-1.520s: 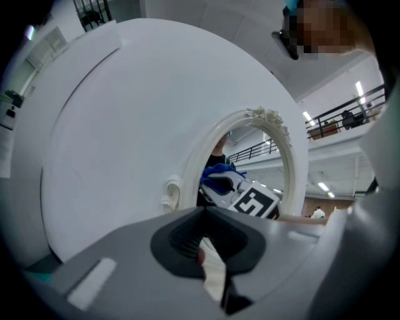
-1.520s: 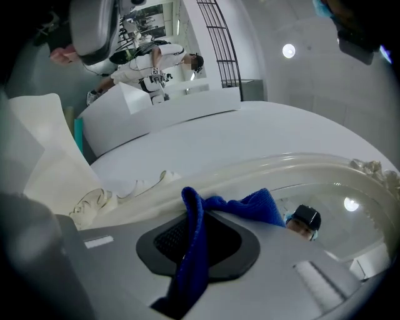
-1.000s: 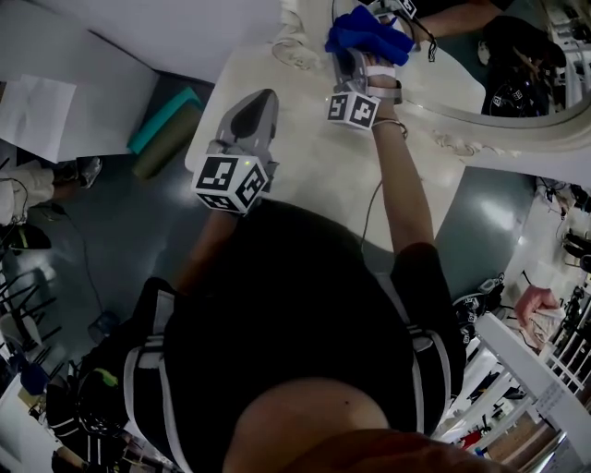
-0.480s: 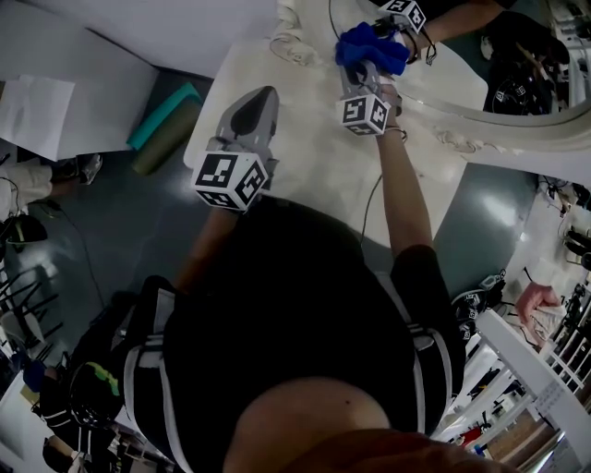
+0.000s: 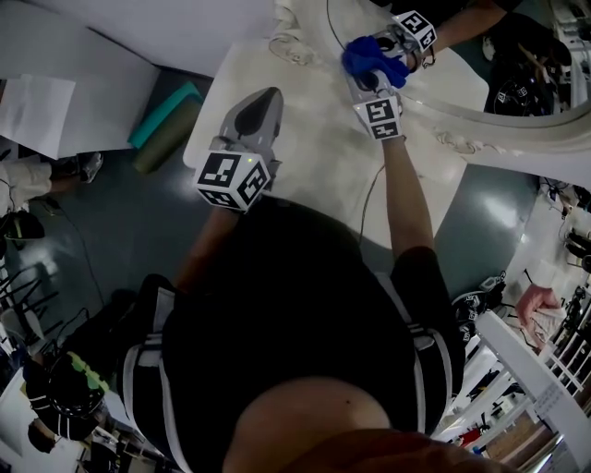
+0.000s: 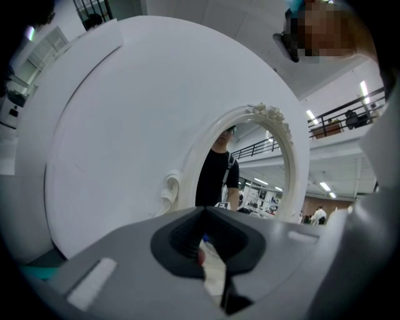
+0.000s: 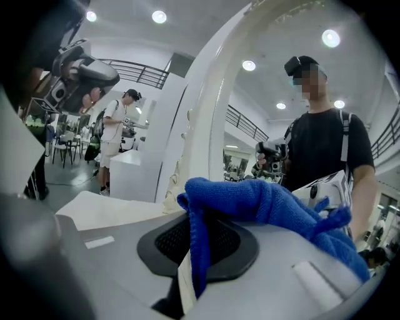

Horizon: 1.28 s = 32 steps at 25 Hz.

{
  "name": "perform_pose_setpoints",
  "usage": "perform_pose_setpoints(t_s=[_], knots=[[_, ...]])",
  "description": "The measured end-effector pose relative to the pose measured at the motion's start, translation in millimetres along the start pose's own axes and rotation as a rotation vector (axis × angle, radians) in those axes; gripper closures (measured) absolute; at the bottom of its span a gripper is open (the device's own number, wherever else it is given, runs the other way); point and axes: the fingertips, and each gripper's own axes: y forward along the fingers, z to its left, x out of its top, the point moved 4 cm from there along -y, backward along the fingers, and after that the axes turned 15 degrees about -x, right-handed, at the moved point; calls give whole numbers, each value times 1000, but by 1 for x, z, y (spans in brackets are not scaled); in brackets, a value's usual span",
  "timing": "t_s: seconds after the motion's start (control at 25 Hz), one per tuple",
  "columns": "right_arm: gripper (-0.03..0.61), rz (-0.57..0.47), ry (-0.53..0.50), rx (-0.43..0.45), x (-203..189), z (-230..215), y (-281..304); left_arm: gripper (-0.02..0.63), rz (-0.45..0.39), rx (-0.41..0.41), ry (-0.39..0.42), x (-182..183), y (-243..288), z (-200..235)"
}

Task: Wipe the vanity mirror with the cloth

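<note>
The vanity mirror point(image 5: 517, 55) stands at the back of the cream table point(image 5: 314, 171), in an ornate cream frame point(image 5: 480, 118). My right gripper point(image 5: 367, 76) is shut on a blue cloth point(image 5: 374, 55) and holds it at the mirror's lower left edge. In the right gripper view the cloth point(image 7: 269, 203) drapes over the shut jaws of the gripper point(image 7: 190, 219), with the frame point(image 7: 209, 112) and the glass point(image 7: 312, 125) just ahead. My left gripper point(image 5: 266, 97) hovers over the table's left part, shut and empty. It point(image 6: 203, 209) points at the oval mirror point(image 6: 250, 175).
A white board point(image 5: 138, 28) leans behind the table's left side. On the dark floor to the left lie a teal roll point(image 5: 164, 115) and white sheets point(image 5: 37, 111). A thin cable point(image 5: 367, 203) crosses the table's front. The glass reflects the person and grippers.
My right gripper has slid to the right along the mirror's lower edge with the blue cloth in it. The left gripper has stayed almost still.
</note>
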Motion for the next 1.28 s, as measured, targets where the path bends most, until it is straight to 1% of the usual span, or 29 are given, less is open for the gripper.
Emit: perform_pose_setpoints(t_s=[0.12, 0.2, 0.32, 0.4, 0.52, 0.64, 0.72, 0.84, 1.04, 1.16, 1.24, 1.28], knots=[[545, -16, 19, 27, -1, 0, -2, 603, 4, -2, 2, 0, -2, -2], [543, -17, 83, 51, -6, -1, -3, 603, 6, 2, 1, -1, -4, -2], [541, 7, 176, 60, -15, -4, -6, 603, 10, 6, -1, -3, -6, 0], [541, 16, 203, 77, -16, -5, -5, 603, 9, 7, 0, -3, -8, 0], [541, 13, 208, 105, -14, -3, -7, 603, 6, 3, 2, -3, -10, -2], [538, -21, 222, 83, -11, 0, -16, 603, 5, -8, 7, -2, -11, -5], [537, -59, 273, 71, -3, 2, -25, 603, 6, -14, 10, 0, -13, -5], [537, -127, 425, 49, 14, 3, -41, 603, 8, -25, 8, 1, -16, -4], [537, -269, 747, -54, 34, -8, -73, 603, 8, -53, 6, 0, -18, -6], [537, -326, 906, -102, 38, -4, -99, 603, 7, -74, 9, 2, -24, -8], [537, -365, 992, -155, 39, -3, -119, 603, 10, -88, 9, 2, -28, -8], [537, -387, 1026, -204, 39, -5, -130, 603, 13, -94, 6, 0, -28, -7]])
